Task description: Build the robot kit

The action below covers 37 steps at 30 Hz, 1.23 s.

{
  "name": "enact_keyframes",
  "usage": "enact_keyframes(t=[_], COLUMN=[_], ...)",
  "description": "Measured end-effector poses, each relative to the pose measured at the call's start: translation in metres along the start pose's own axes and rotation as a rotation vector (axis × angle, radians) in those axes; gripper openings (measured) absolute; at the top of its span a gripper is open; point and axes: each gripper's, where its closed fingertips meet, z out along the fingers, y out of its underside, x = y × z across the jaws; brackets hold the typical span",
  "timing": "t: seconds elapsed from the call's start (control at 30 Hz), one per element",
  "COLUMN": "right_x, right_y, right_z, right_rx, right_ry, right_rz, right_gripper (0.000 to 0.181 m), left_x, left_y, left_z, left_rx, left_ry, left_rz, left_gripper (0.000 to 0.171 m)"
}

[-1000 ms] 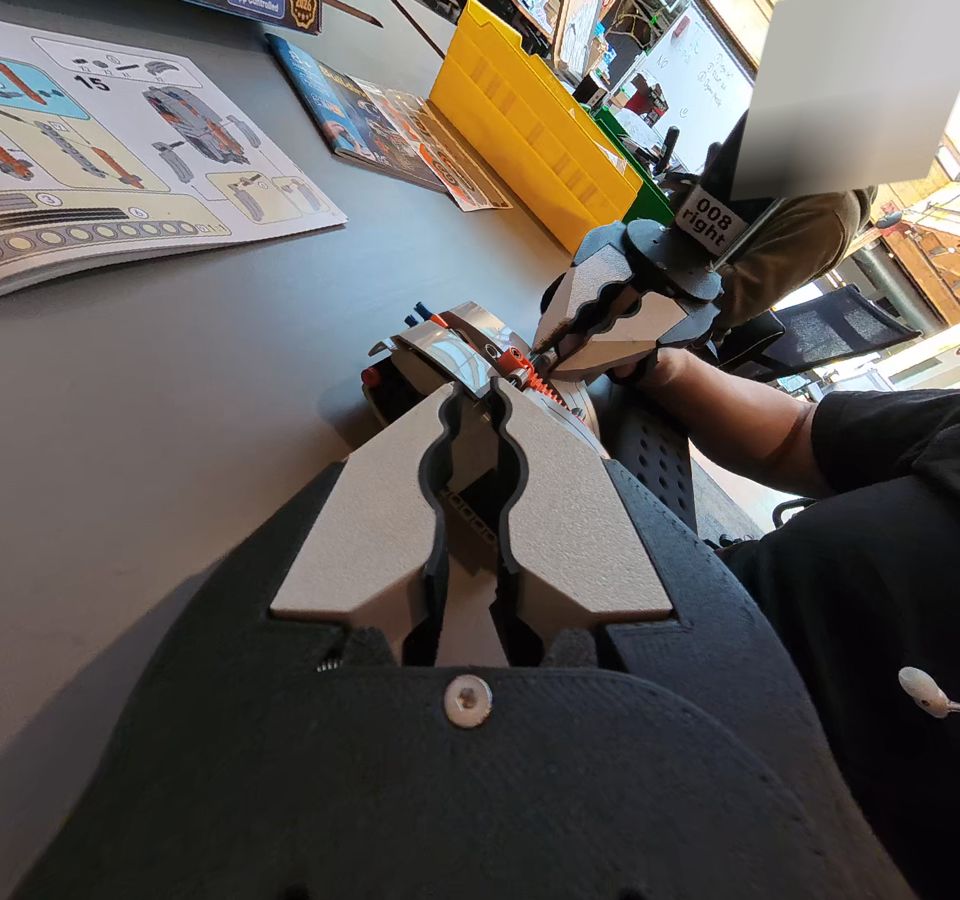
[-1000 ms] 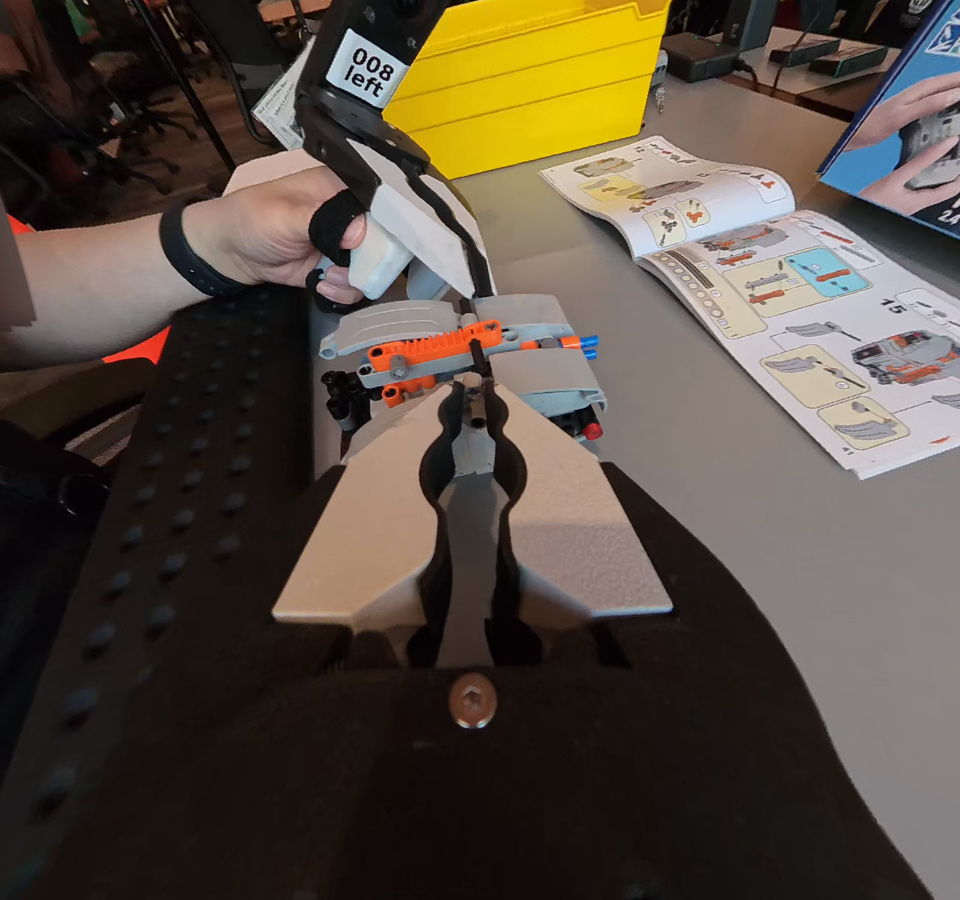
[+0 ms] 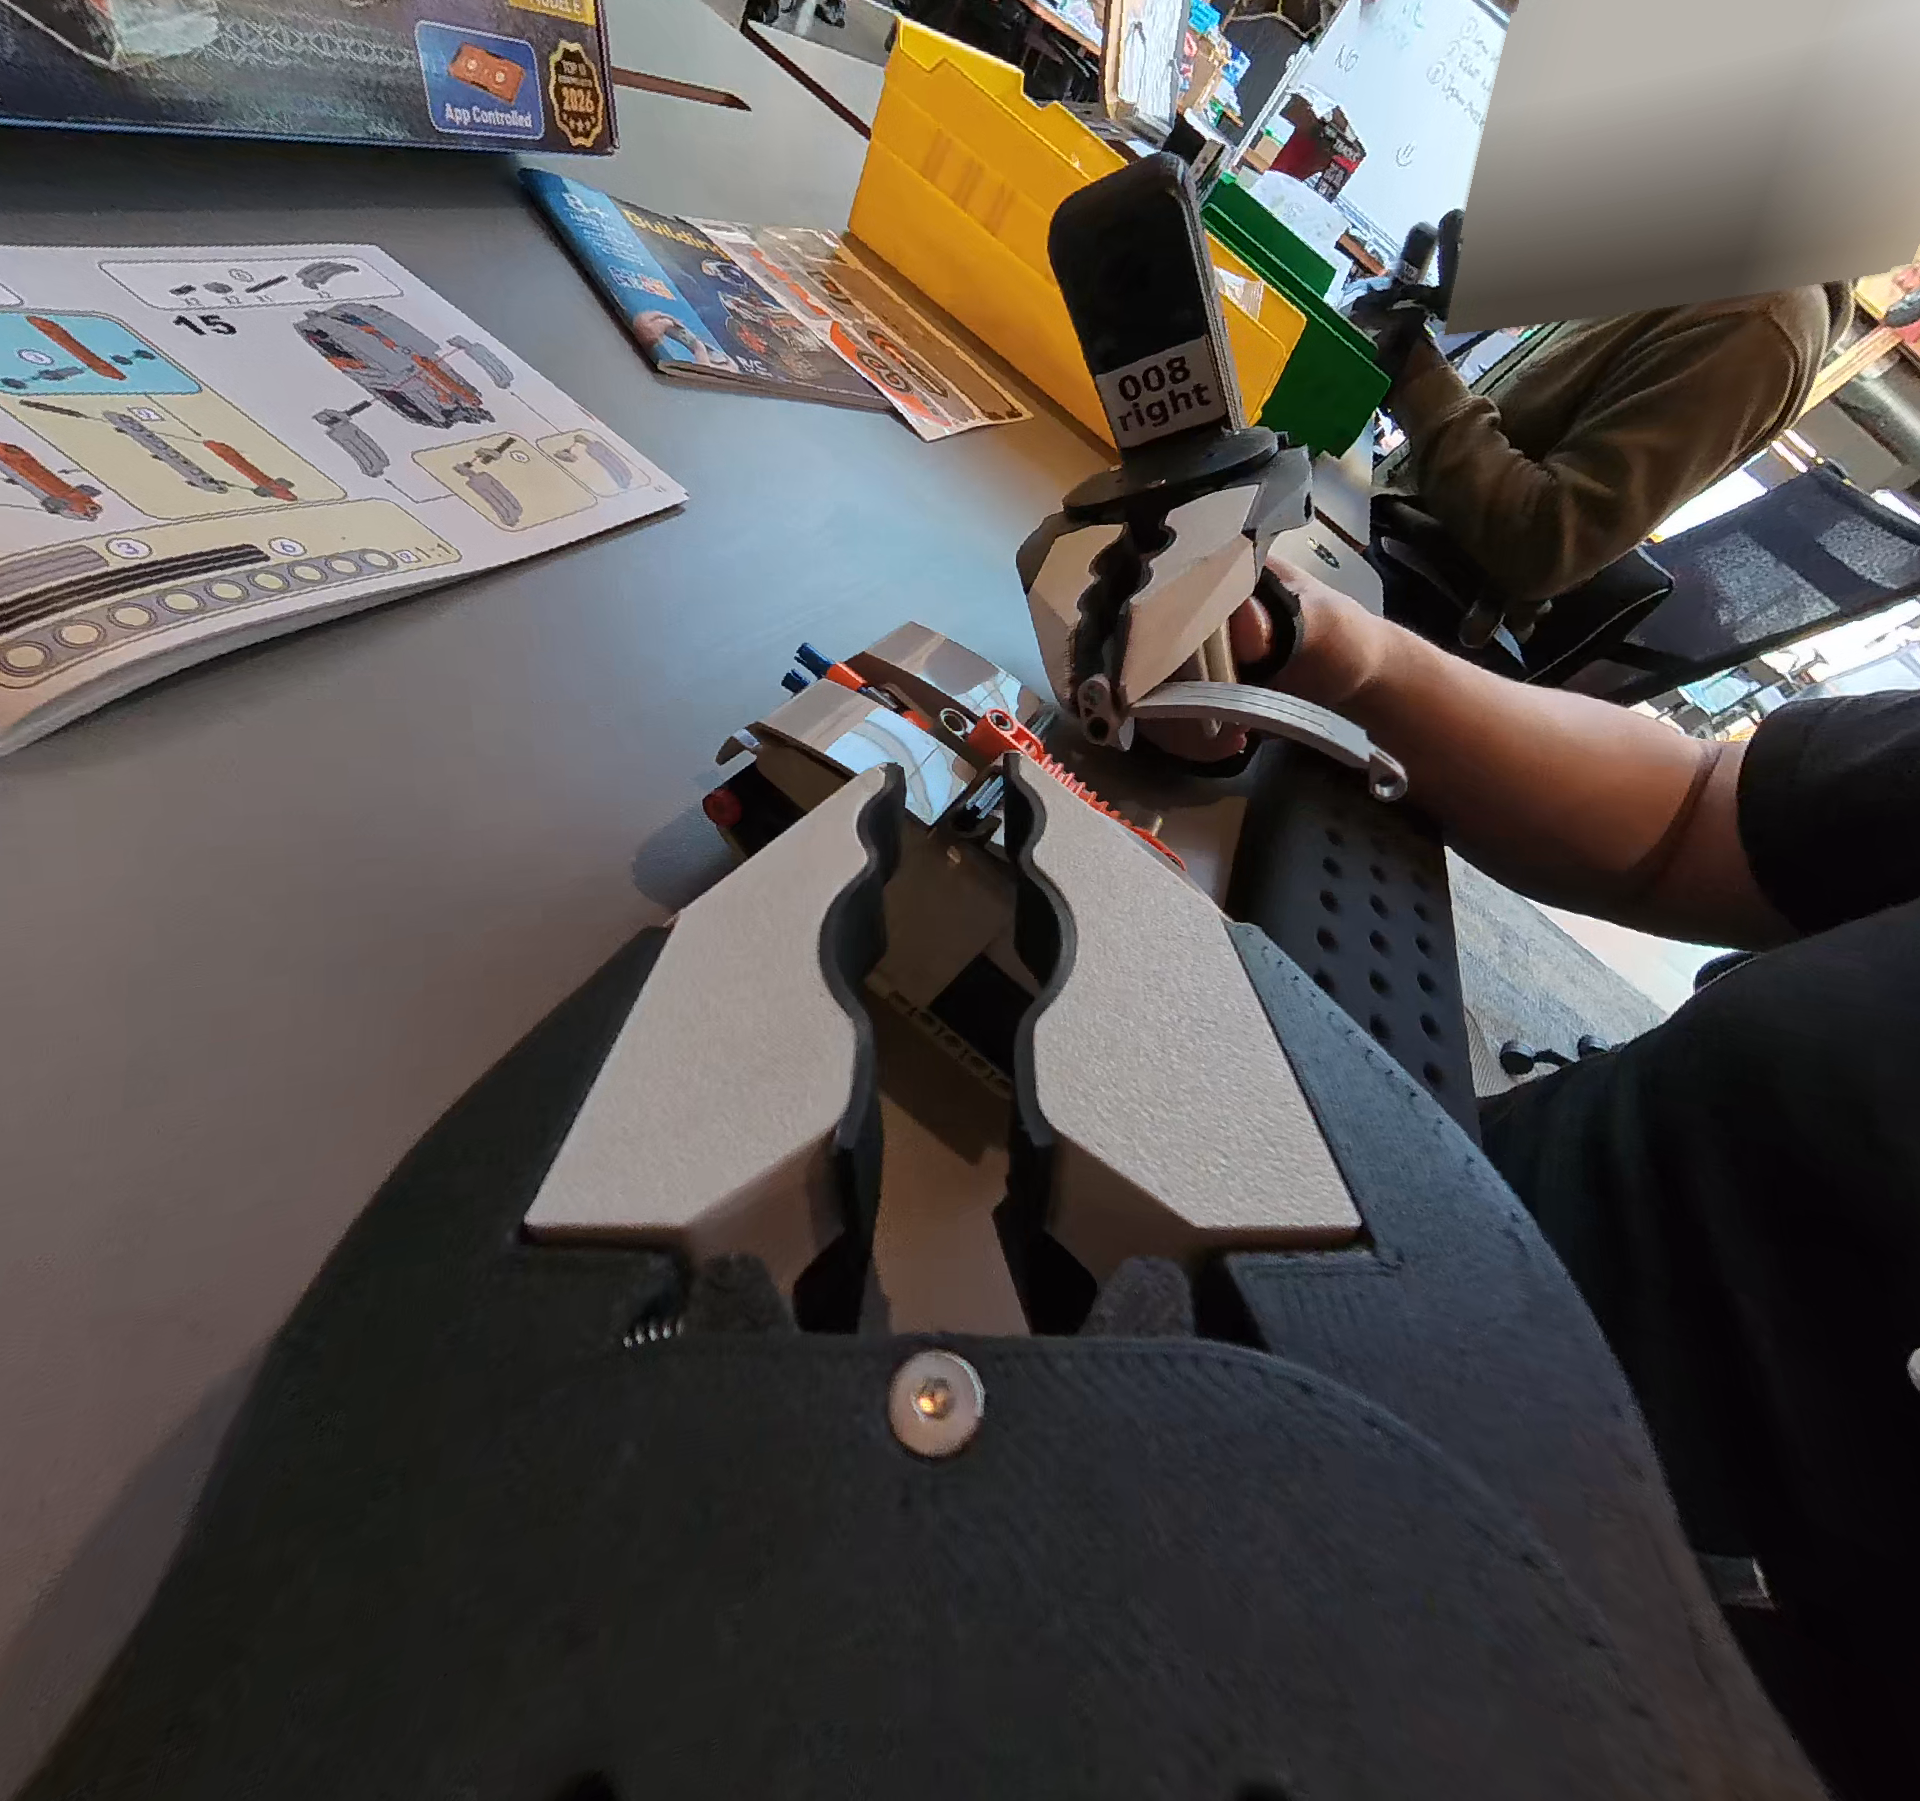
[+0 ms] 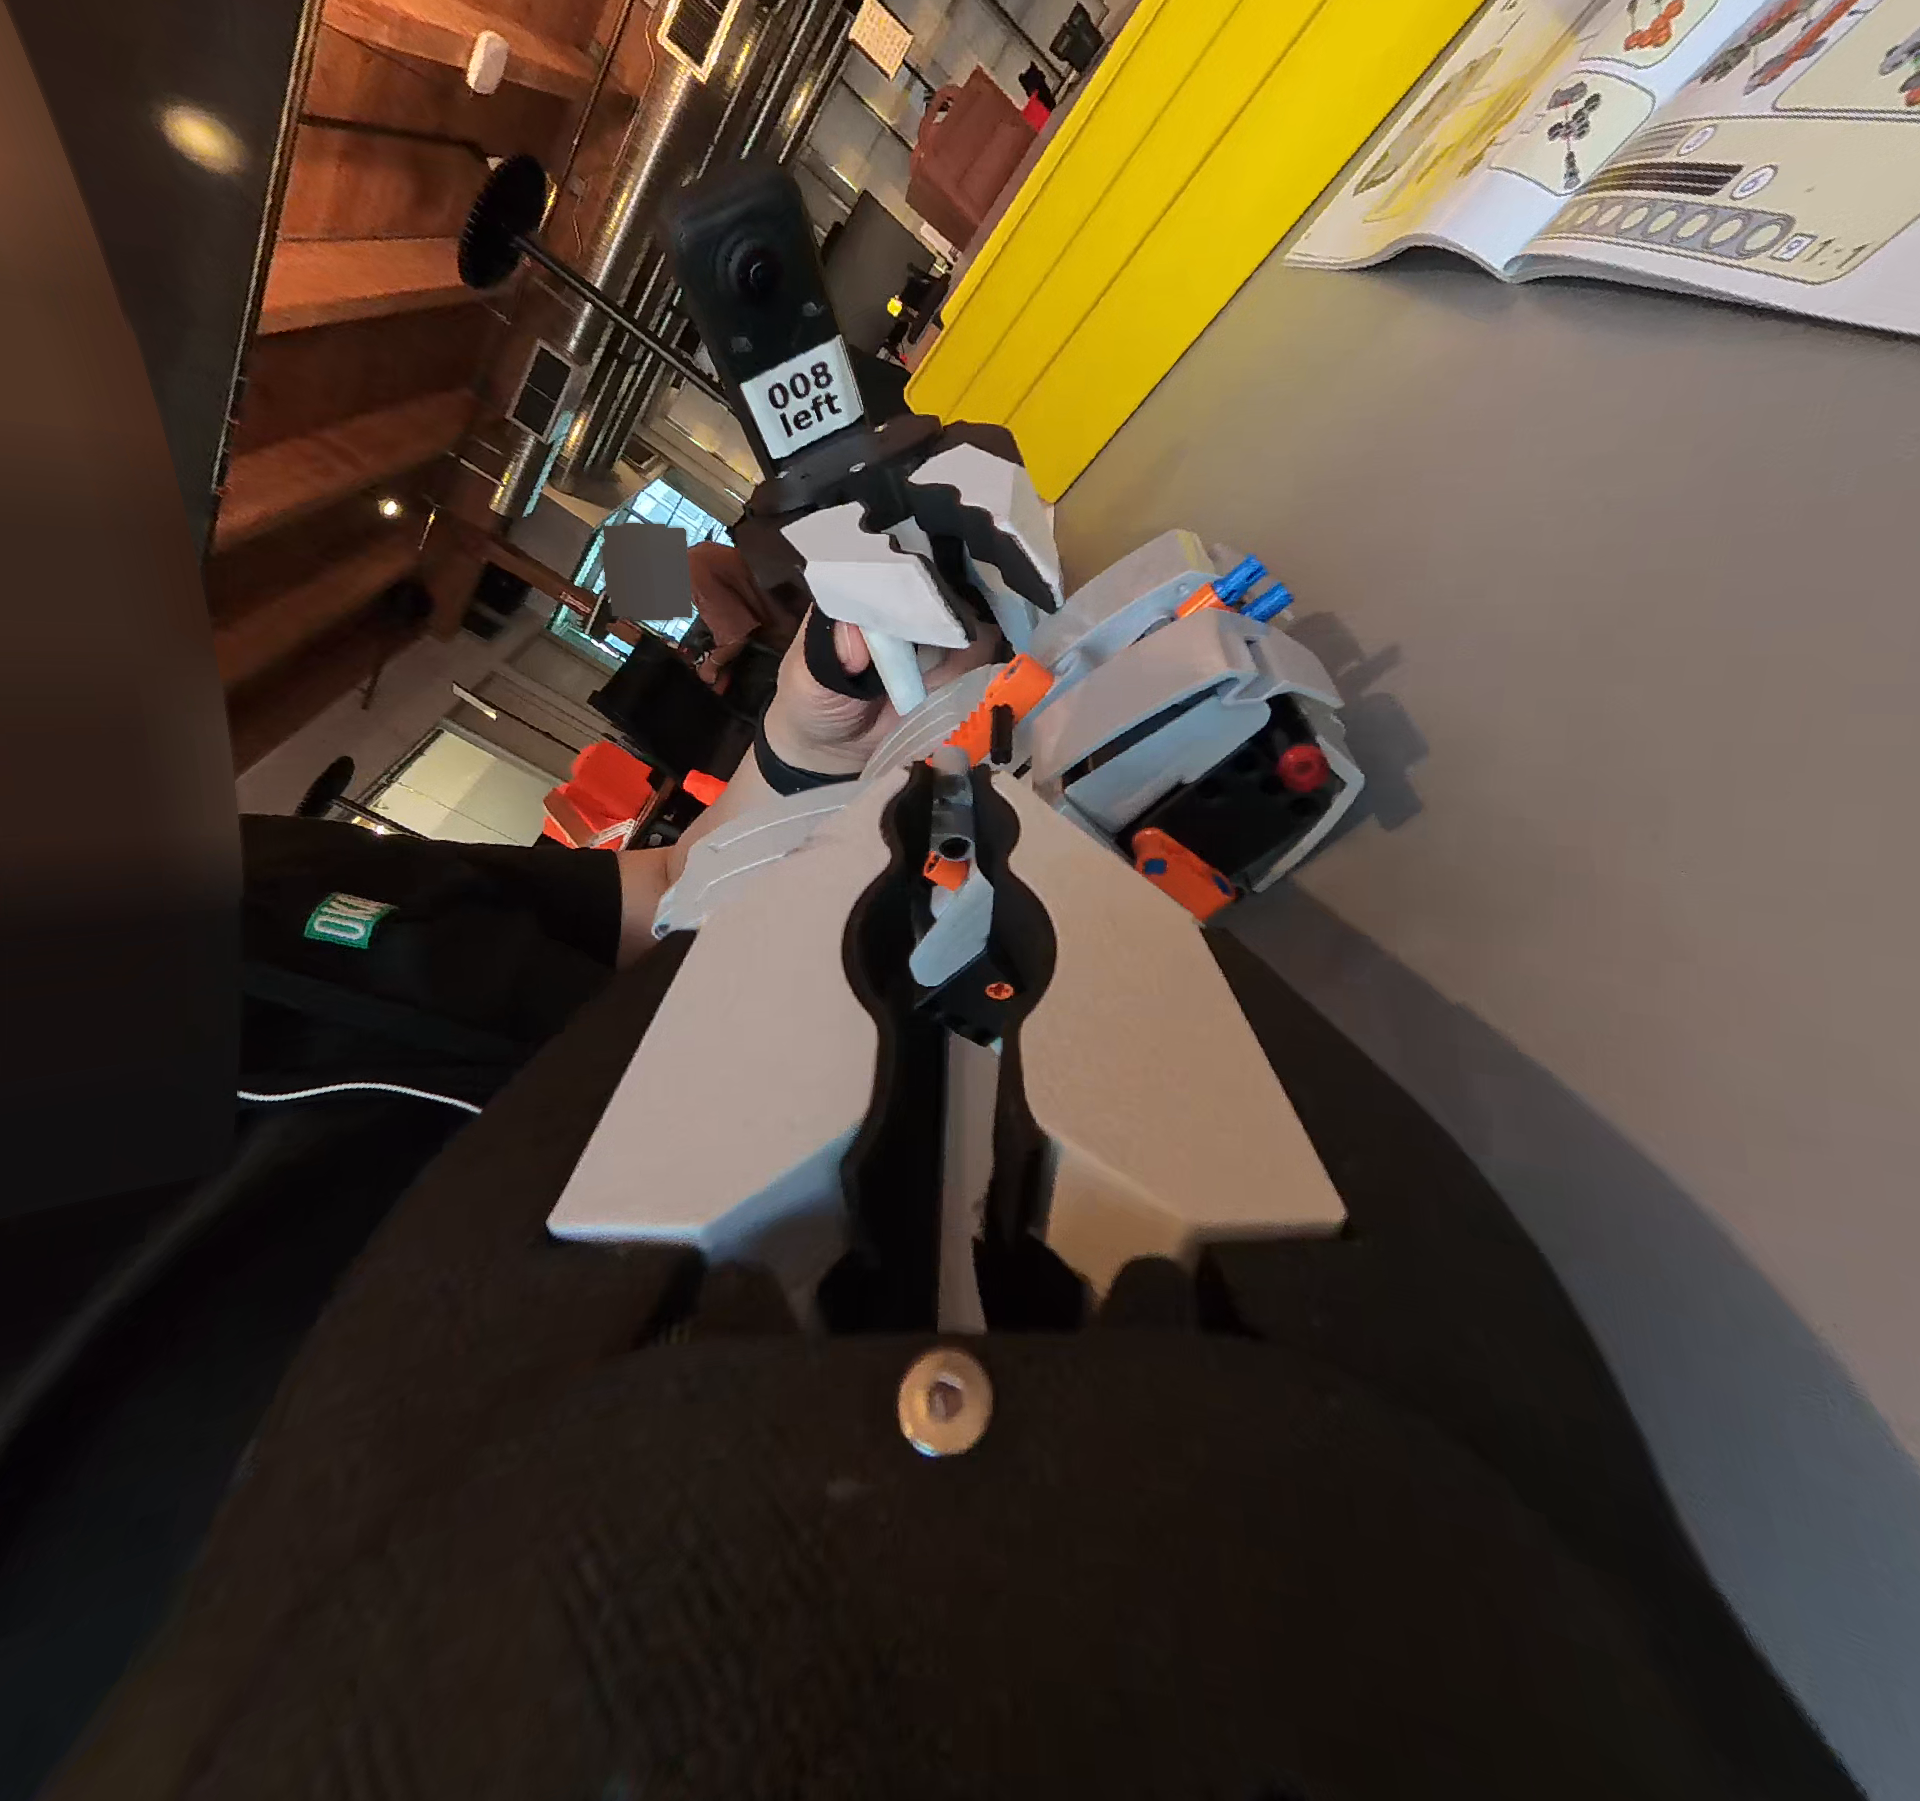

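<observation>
Tools: left (image 3: 945, 795) clamps brick model (image 3: 883, 723); right (image 3: 1107, 723) pinches curved grey panel (image 3: 1268, 723).

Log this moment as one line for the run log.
left gripper: shut on brick model | right gripper: shut on curved grey piece | model on grey table

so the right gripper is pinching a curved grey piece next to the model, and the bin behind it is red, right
Not quite. The bin is yellow, not red, as the left wrist view shows. The rest holds: the right gripper is shut on a curved grey piece beside the model.
</observation>
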Motion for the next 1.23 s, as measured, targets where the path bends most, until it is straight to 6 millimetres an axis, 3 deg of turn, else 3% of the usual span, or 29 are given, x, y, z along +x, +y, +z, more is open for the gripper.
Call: enact_keyframes(t=[0.2,0.37,0.9,1.23], right_x=[0.005,0.012,0.008,0.012], right_y=[0.001,0.003,0.004,0.005], right_z=[0.001,0.000,0.004,0.005], right_rx=[-0.026,-0.031,-0.073,-0.108], right_ry=[0.039,0.053,-0.049,-0.065], right_rz=[-0.056,0.053,0.363,0.469], right_gripper=[0.005,0.005,0.006,0.005], left_x=[-0.003,0.000,0.007,0.012], left_y=[0.000,0.001,-0.008,0.001], left_z=[-0.002,0.000,0.007,0.012], left_rx=[0.002,-0.007,-0.042,-0.174], left_ry=[-0.006,-0.001,-0.020,0.091], left_rz=[-0.016,0.002,0.249,0.394], left_gripper=[0.016,0.015,0.023,0.014])
